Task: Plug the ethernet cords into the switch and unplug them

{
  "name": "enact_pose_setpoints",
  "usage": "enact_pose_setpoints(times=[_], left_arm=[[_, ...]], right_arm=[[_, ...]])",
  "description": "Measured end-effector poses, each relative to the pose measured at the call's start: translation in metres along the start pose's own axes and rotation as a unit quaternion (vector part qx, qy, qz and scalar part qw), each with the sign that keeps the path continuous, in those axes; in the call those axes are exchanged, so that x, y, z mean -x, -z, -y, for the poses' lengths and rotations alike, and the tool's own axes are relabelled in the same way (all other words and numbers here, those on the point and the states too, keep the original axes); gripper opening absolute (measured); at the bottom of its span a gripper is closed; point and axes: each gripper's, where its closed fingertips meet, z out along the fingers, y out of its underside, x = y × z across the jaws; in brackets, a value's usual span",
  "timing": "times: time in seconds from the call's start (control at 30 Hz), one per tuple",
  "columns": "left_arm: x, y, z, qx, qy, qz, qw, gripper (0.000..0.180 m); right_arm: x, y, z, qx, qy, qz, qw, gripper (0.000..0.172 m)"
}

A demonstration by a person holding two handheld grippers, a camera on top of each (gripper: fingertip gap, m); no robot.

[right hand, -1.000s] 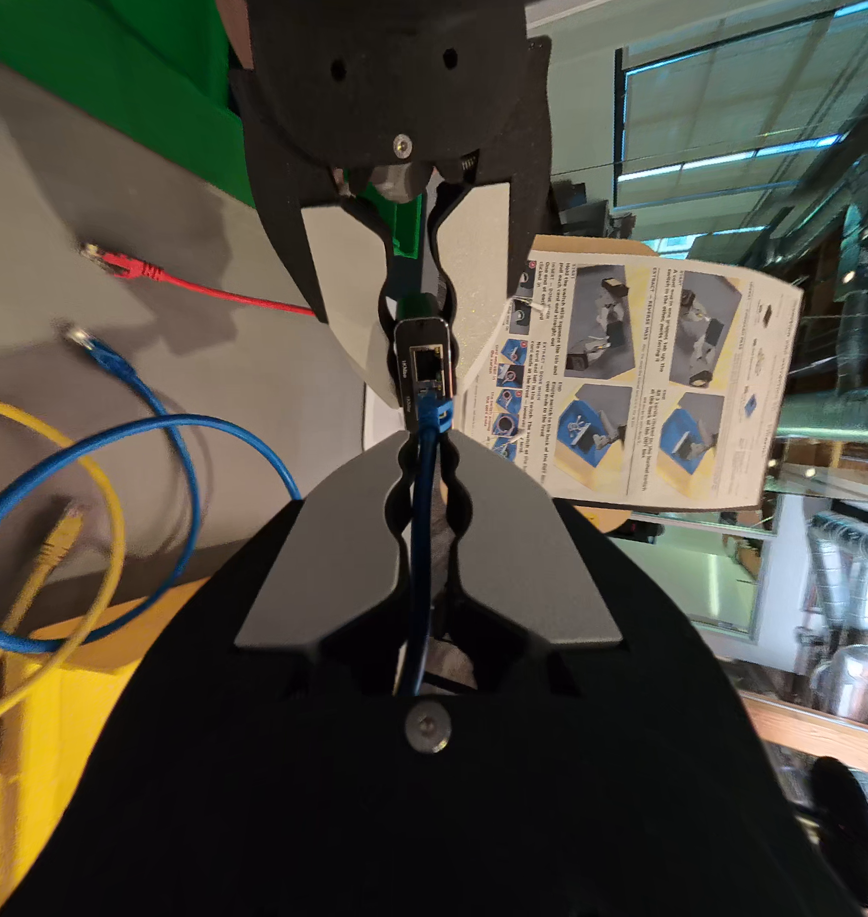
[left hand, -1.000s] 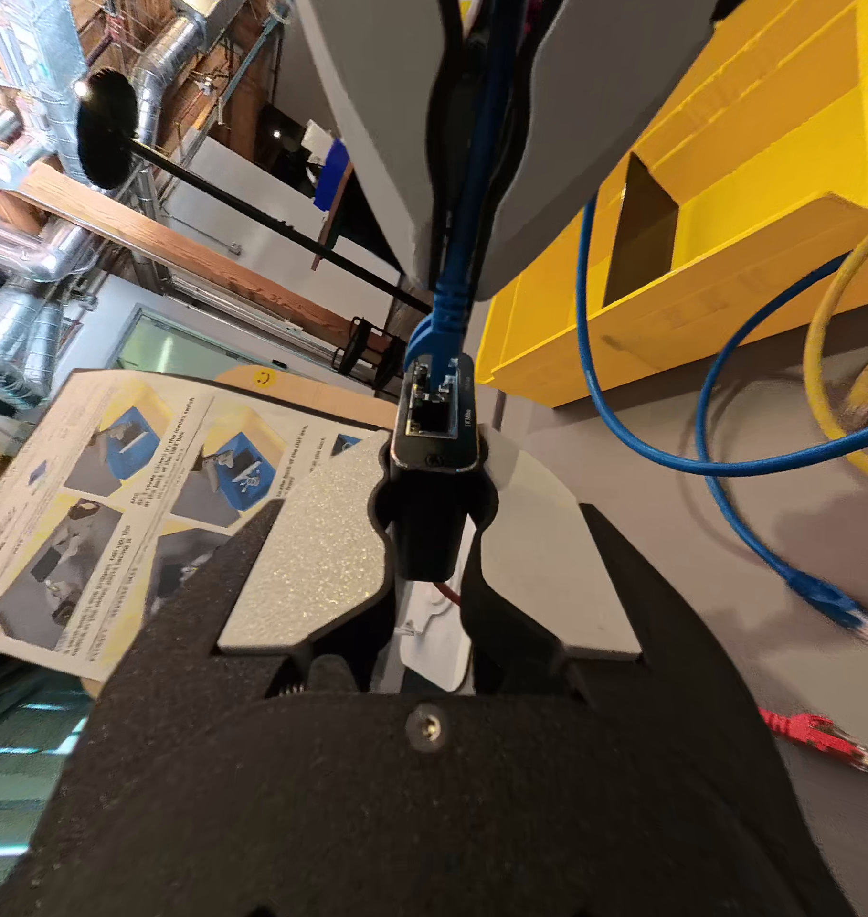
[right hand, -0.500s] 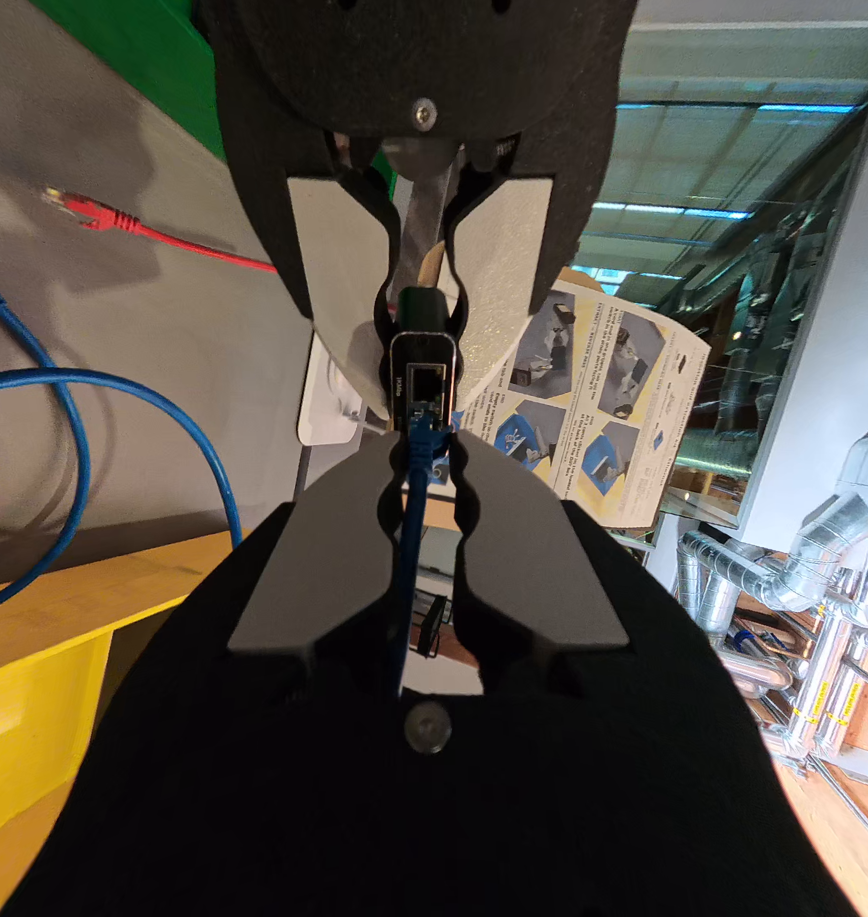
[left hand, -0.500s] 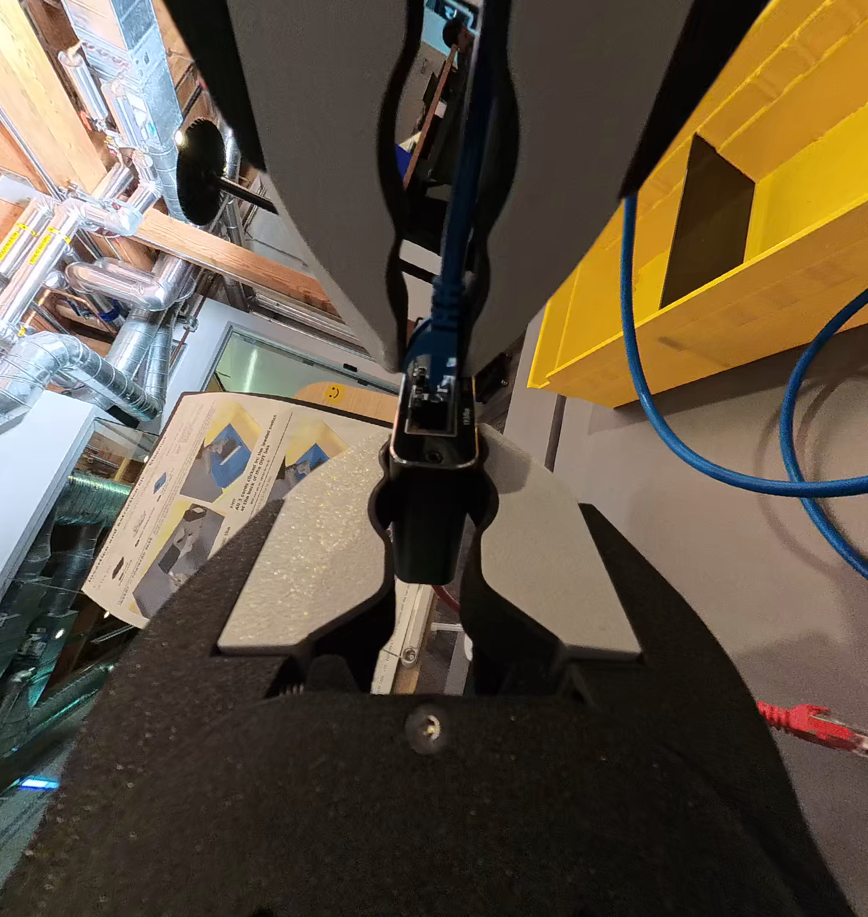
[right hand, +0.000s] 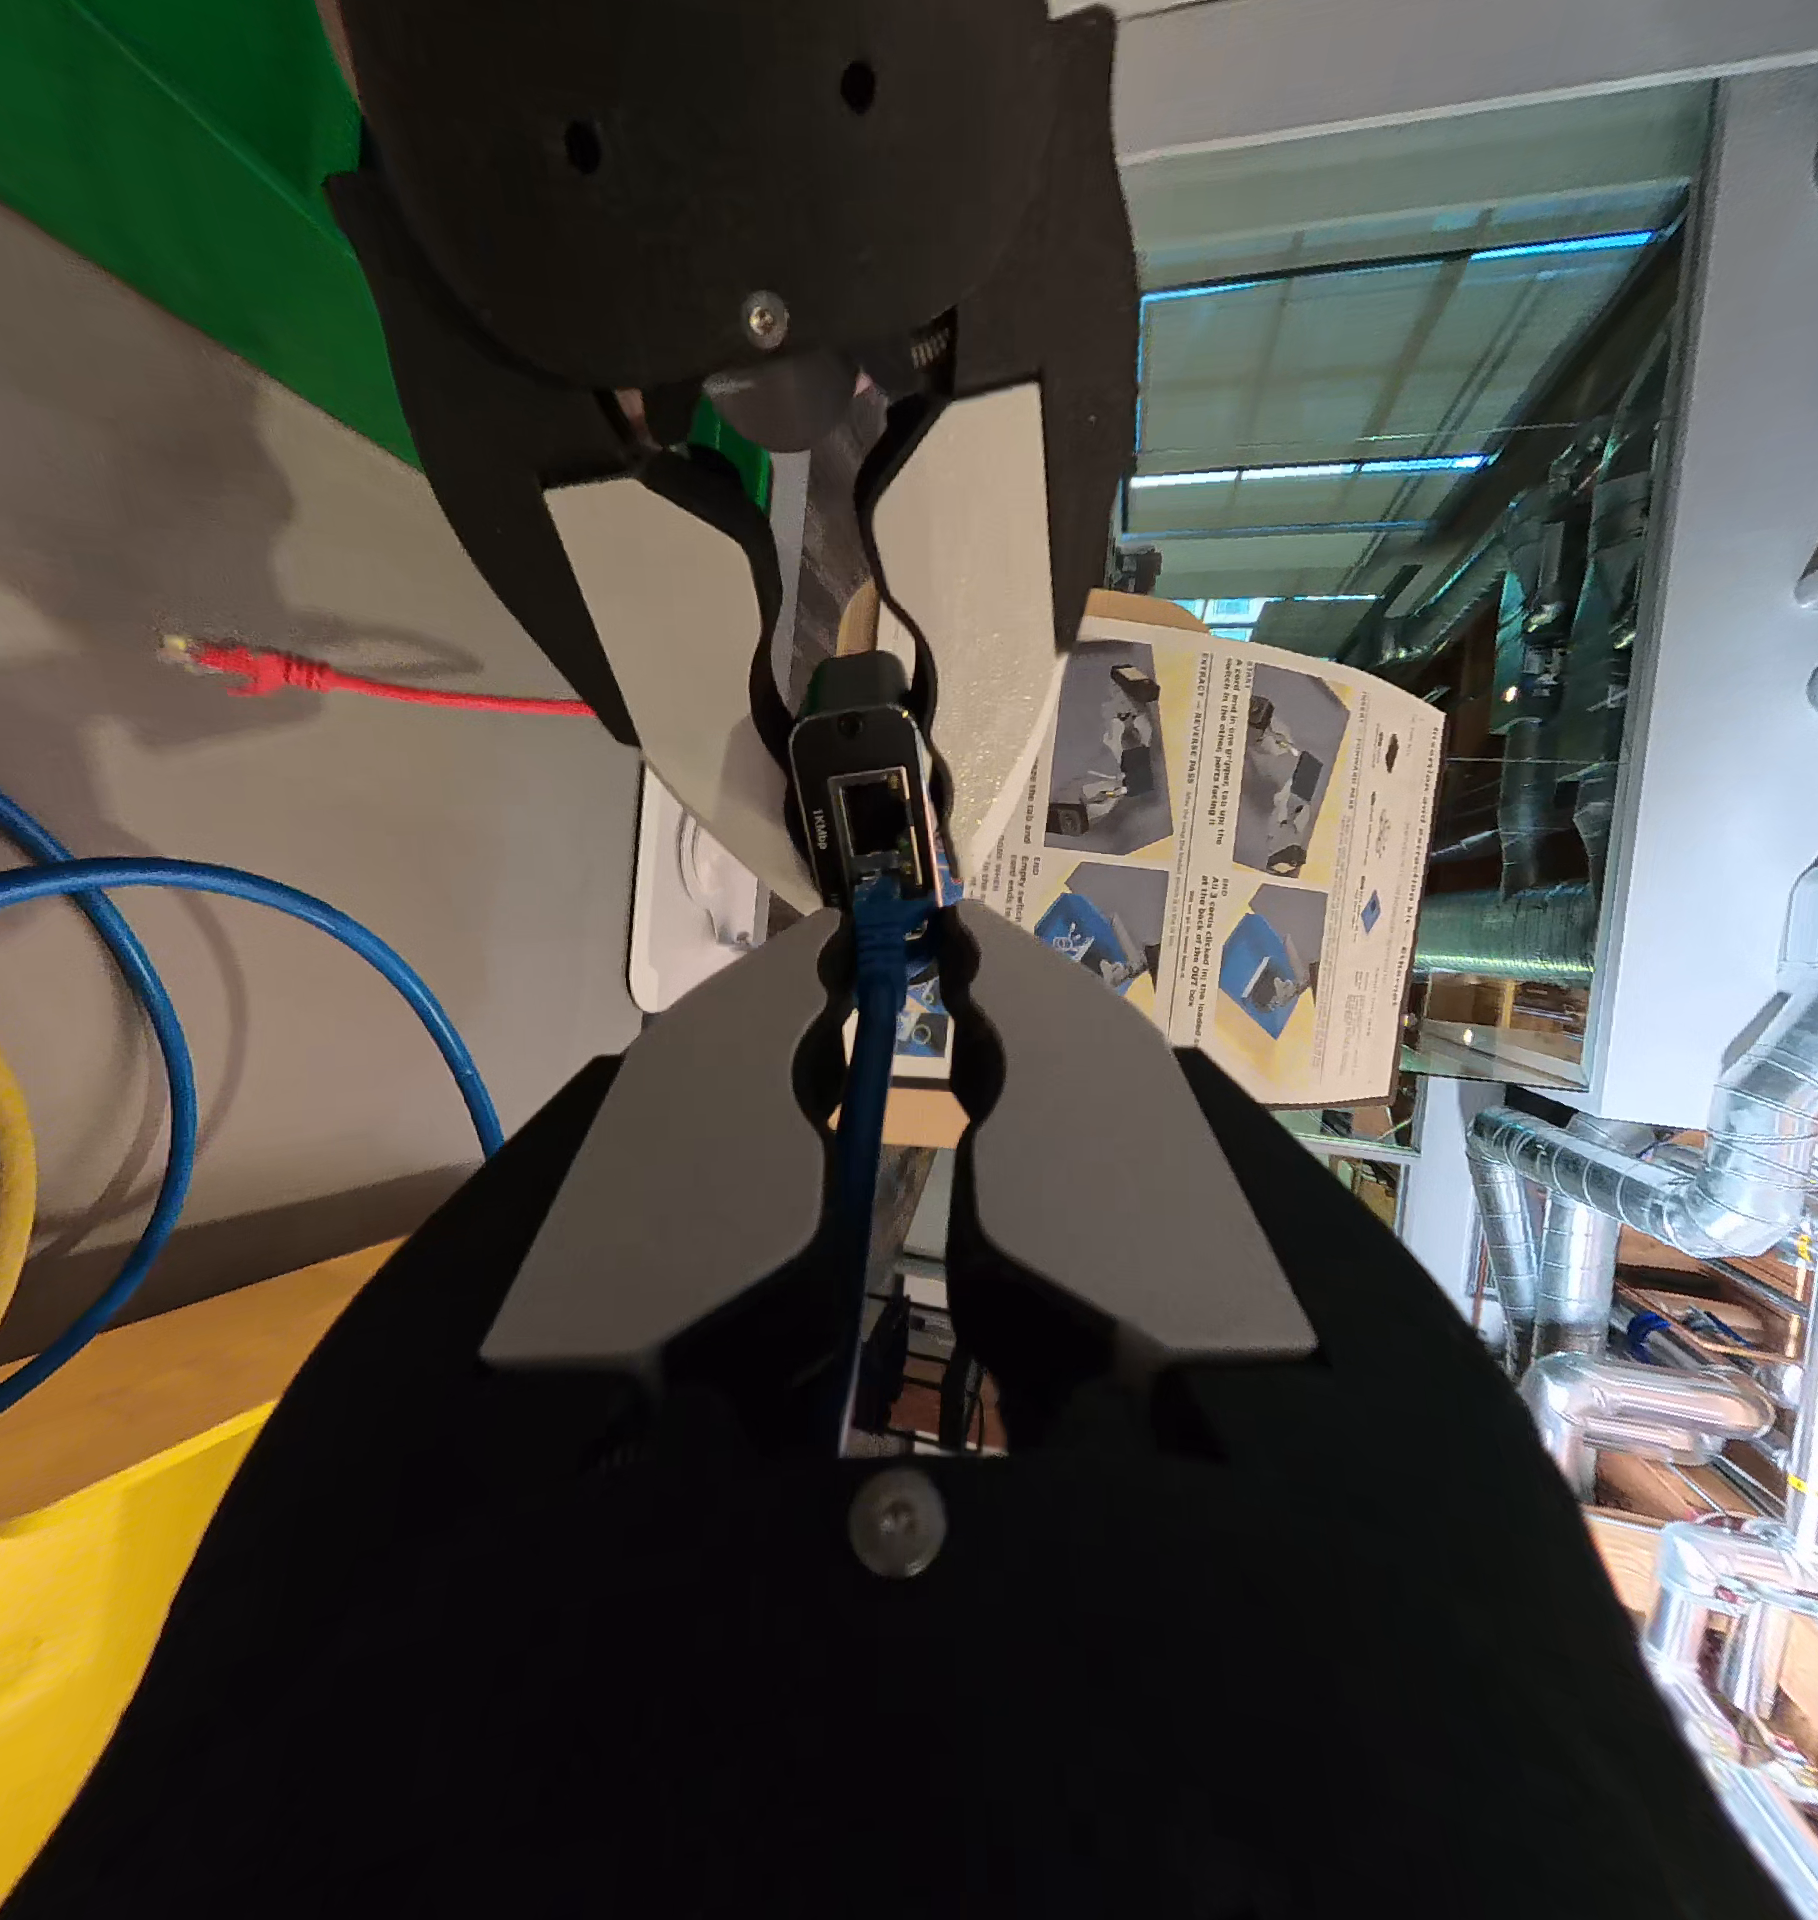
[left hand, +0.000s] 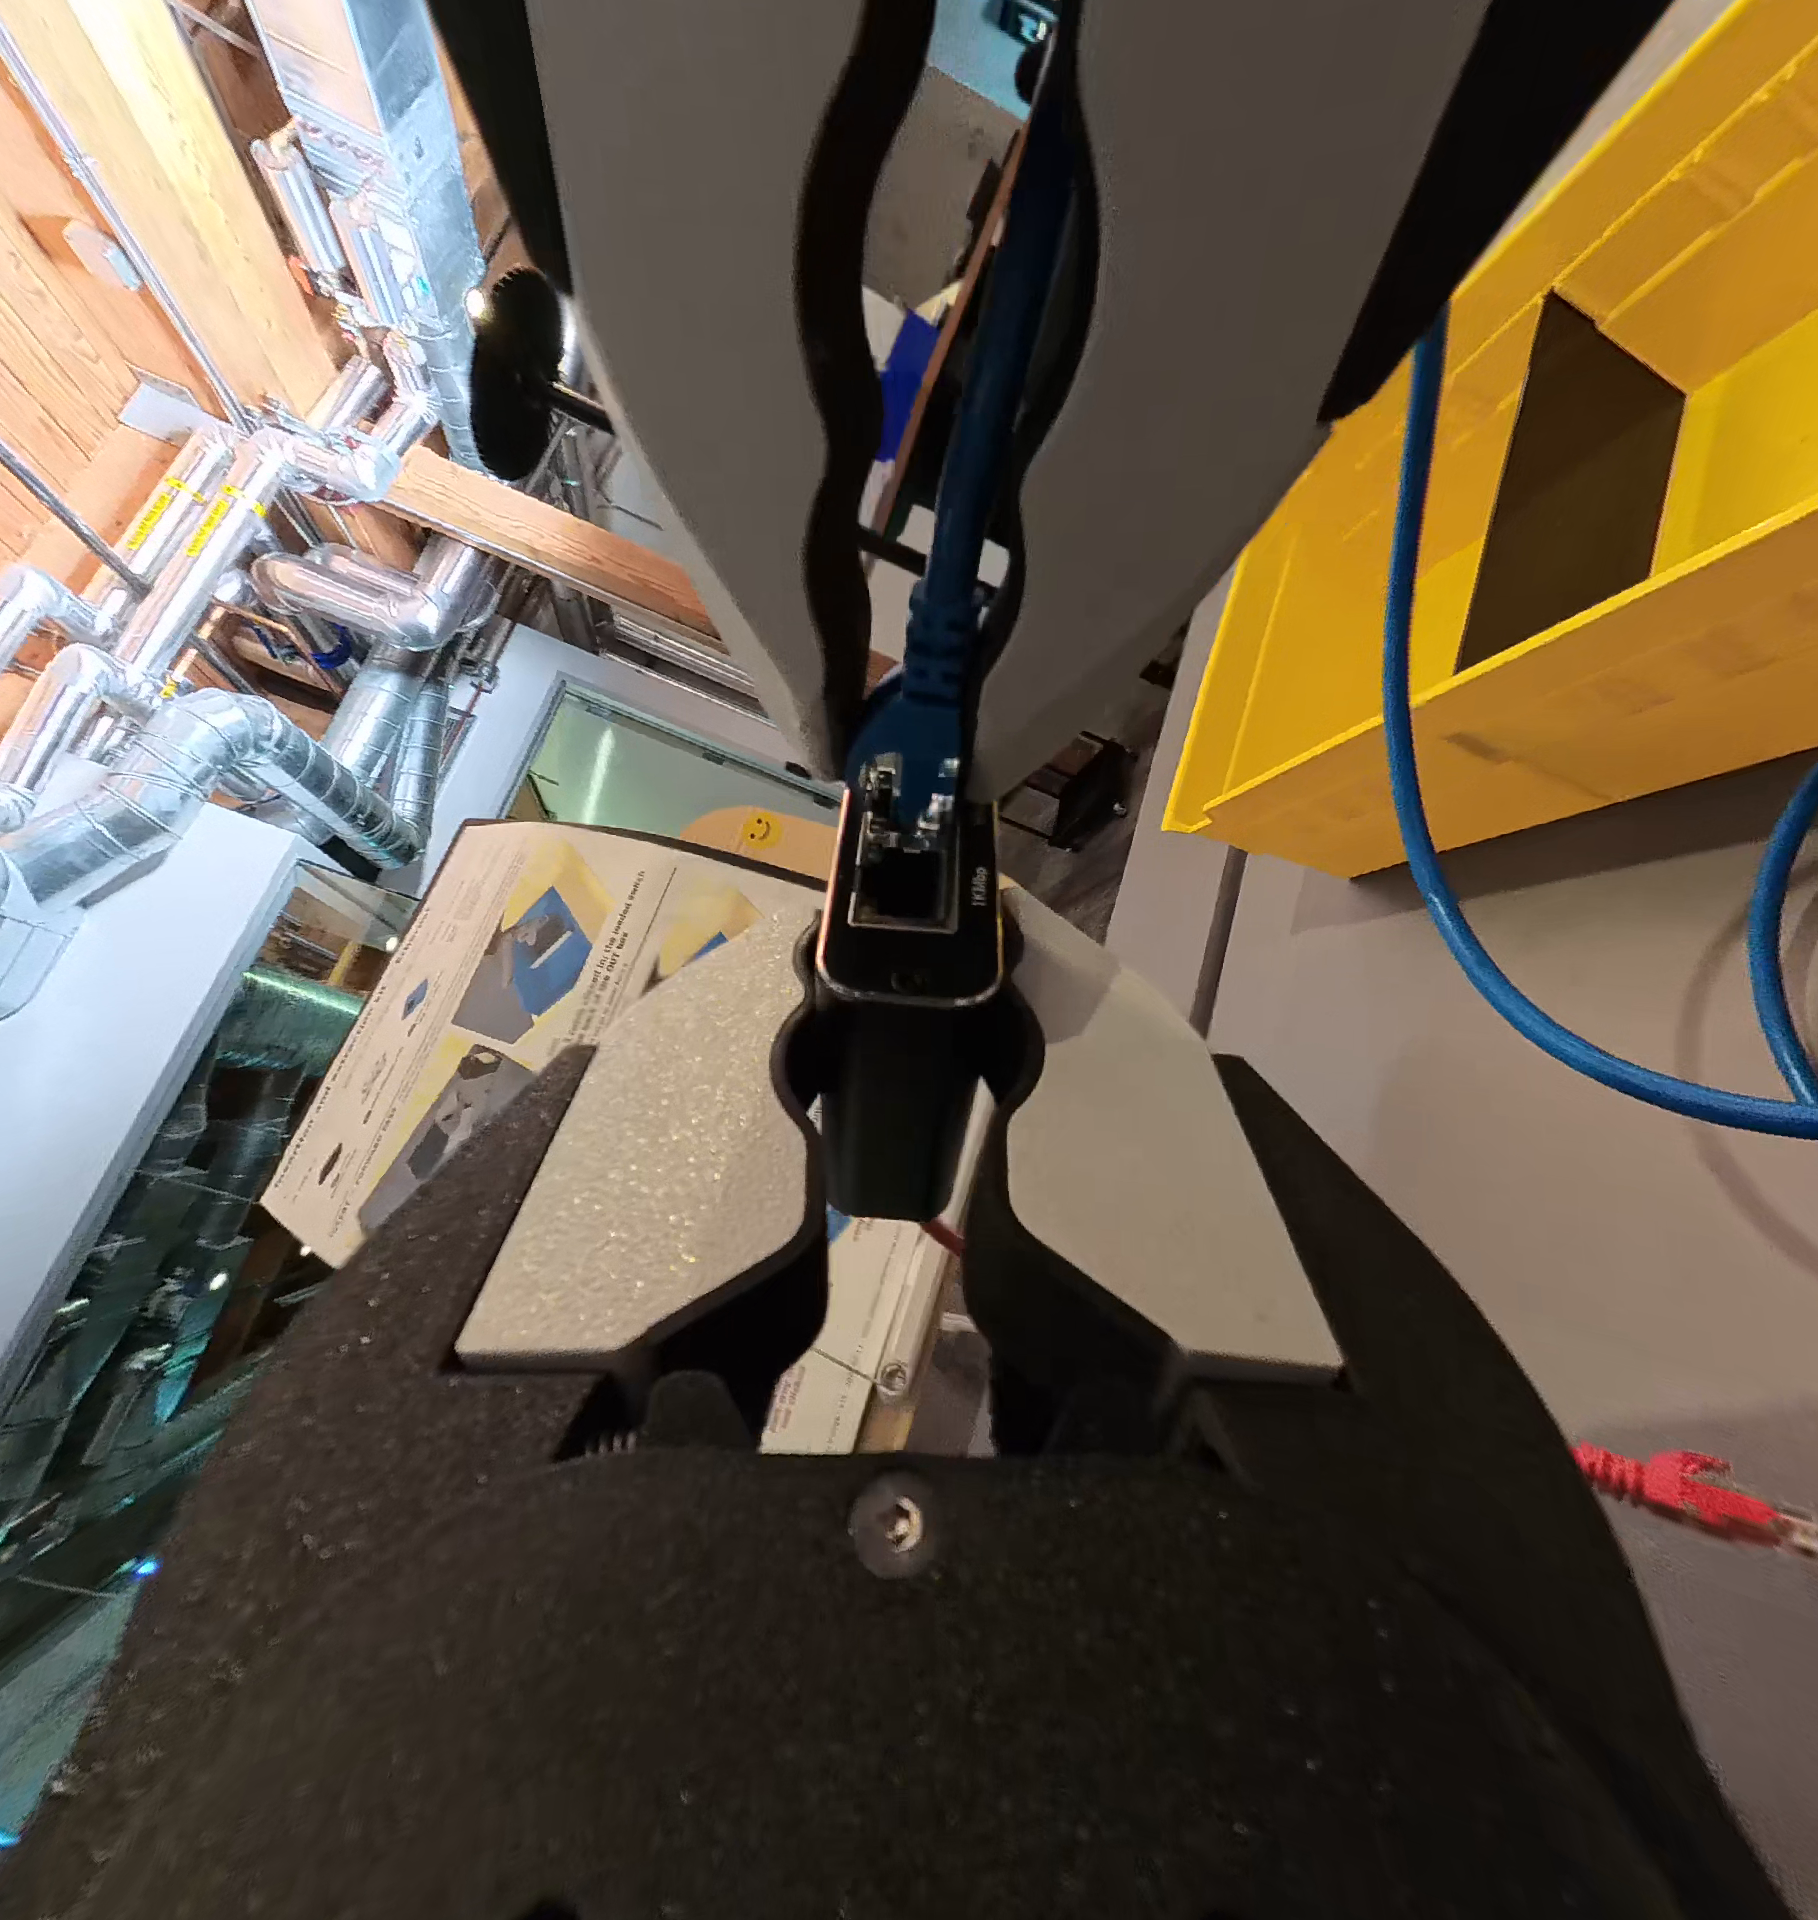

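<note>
- The left gripper [left hand: 910,1023] pinches the black switch [left hand: 910,935].
- The right gripper [right hand: 889,914], fingers slightly parted, guides the blue cord [right hand: 869,1039]'s plug; seating unclear.
- Red cord [right hand: 292,670] and yellow cord [right hand: 1,1143] lie unplugged.

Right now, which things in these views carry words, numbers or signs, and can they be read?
I do not quote writing; here is where it stands.
Black switch: short white marking beside the empty port.
Instruction sheet: printed lines beside photos, mostly small.
Cardboard behind it: yellow smiley sticker.
Silver pipes: yellow tags, too small to read.
</note>
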Motion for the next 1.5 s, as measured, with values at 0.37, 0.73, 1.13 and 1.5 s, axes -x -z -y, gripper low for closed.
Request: enact_pose_setpoints(times=[0.37,0.73,1.13,1.5], left_arm=[[0.012,0.007,0.007,-0.016,0.001,0.022,1.000,0.026],[0.005,0.003,0.002,0.003,0.014,-0.003,1.000,0.026],[0.008,0.007,0.008,-0.004,0.020,-0.008,1.000,0.026],[0.007,0.006,0.009,0.003,0.005,-0.004,1.000,0.026]], right_arm=[[-0.009,0.011,0.016,-0.040,-0.006,-0.013,0.999,0.016],[-0.006,0.005,0.005,-0.006,0.010,0.011,1.000,0.016],[-0.009,0.008,0.009,-0.042,0.009,-0.005,0.999,0.016],[-0.006,0.009,0.008,-0.025,0.050,-0.003,0.998,0.015]])
